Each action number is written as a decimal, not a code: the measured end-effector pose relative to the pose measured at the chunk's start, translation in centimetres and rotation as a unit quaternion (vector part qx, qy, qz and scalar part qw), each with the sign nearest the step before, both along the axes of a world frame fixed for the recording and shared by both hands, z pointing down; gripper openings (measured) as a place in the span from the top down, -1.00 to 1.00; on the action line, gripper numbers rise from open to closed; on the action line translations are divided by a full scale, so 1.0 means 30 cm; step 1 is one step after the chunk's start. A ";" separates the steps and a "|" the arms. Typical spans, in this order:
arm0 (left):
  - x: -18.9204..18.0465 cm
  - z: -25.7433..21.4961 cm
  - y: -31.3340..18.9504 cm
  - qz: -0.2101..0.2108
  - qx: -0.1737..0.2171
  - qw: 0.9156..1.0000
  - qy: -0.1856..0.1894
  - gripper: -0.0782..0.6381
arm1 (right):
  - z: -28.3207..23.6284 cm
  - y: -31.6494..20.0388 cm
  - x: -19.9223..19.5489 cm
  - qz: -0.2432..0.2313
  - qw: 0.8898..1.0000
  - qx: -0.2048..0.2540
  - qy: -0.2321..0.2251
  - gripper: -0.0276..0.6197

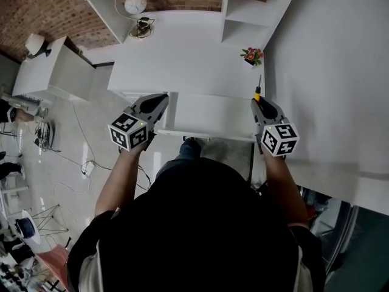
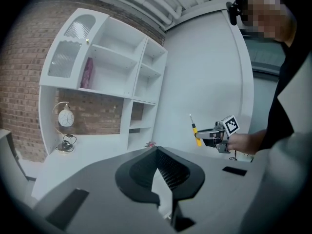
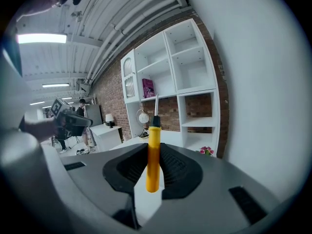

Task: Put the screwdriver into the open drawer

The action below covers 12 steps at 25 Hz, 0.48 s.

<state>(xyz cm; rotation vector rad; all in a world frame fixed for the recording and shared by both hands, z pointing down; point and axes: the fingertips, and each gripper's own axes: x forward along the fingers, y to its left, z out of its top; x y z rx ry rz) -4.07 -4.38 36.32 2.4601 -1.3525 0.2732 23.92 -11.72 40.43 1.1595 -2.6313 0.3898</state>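
Observation:
The screwdriver point(image 1: 258, 90), with a yellow handle and thin metal shaft, is clamped in my right gripper point(image 1: 258, 101). It points away from me over the right end of the open white drawer point(image 1: 209, 115). In the right gripper view the screwdriver point(image 3: 153, 155) stands upright between the black pads of my right gripper point(image 3: 154, 177). My left gripper point(image 1: 162, 98) hovers by the drawer's left end, jaws together with nothing in them. The left gripper view shows my left gripper point(image 2: 157, 152) shut, with the right gripper point(image 2: 207, 134) and screwdriver point(image 2: 195, 130) further off to the right.
The drawer belongs to a white desk point(image 1: 182, 53) under white shelving. A small flower pot point(image 1: 251, 56) sits at the desk's back right and a round clock point(image 1: 135, 4) at the back left. A white wall point(image 1: 328, 72) runs along the right. A low white cabinet point(image 1: 55, 72) stands left.

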 end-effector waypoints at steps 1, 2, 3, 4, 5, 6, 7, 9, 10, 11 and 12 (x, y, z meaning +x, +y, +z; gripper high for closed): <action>-0.009 0.005 -0.010 -0.001 -0.001 1.000 0.001 0.74 | 0.005 -0.010 -0.009 -0.001 1.000 -0.001 0.001 0.65; -0.018 0.009 -0.020 -0.003 -0.001 1.000 0.002 0.74 | 0.009 -0.021 -0.016 -0.003 1.000 -0.002 0.003 0.65; -0.025 0.012 -0.029 -0.004 -0.001 1.000 0.003 0.74 | 0.012 -0.030 -0.022 -0.004 1.000 -0.003 0.004 0.65; -0.031 0.015 -0.037 -0.005 -0.001 1.000 0.005 0.74 | 0.013 -0.040 -0.028 -0.004 1.000 -0.003 0.005 0.65; -0.038 0.017 -0.046 -0.006 -0.002 1.000 0.006 0.74 | 0.013 -0.051 -0.035 -0.003 1.000 -0.004 0.006 0.65; -0.045 0.019 -0.054 -0.006 -0.002 1.000 0.007 0.74 | 0.012 -0.063 -0.043 -0.003 1.000 -0.004 0.006 0.65; -0.054 0.021 -0.062 -0.006 -0.003 1.000 0.007 0.74 | 0.012 -0.075 -0.053 -0.003 1.000 -0.004 0.006 0.65; -0.071 0.029 -0.079 -0.008 -0.006 1.000 0.009 0.74 | 0.017 -0.096 -0.069 -0.003 1.000 -0.006 0.008 0.65; -0.080 0.034 -0.088 -0.009 -0.007 1.000 0.010 0.74 | 0.021 -0.106 -0.077 -0.004 1.000 -0.008 0.009 0.65; -0.090 0.039 -0.098 -0.011 -0.009 1.000 0.011 0.74 | 0.026 -0.116 -0.085 -0.005 1.000 -0.009 0.009 0.65; -0.099 0.045 -0.109 -0.012 -0.010 1.000 0.012 0.74 | 0.031 -0.127 -0.094 -0.006 1.000 -0.011 0.010 0.65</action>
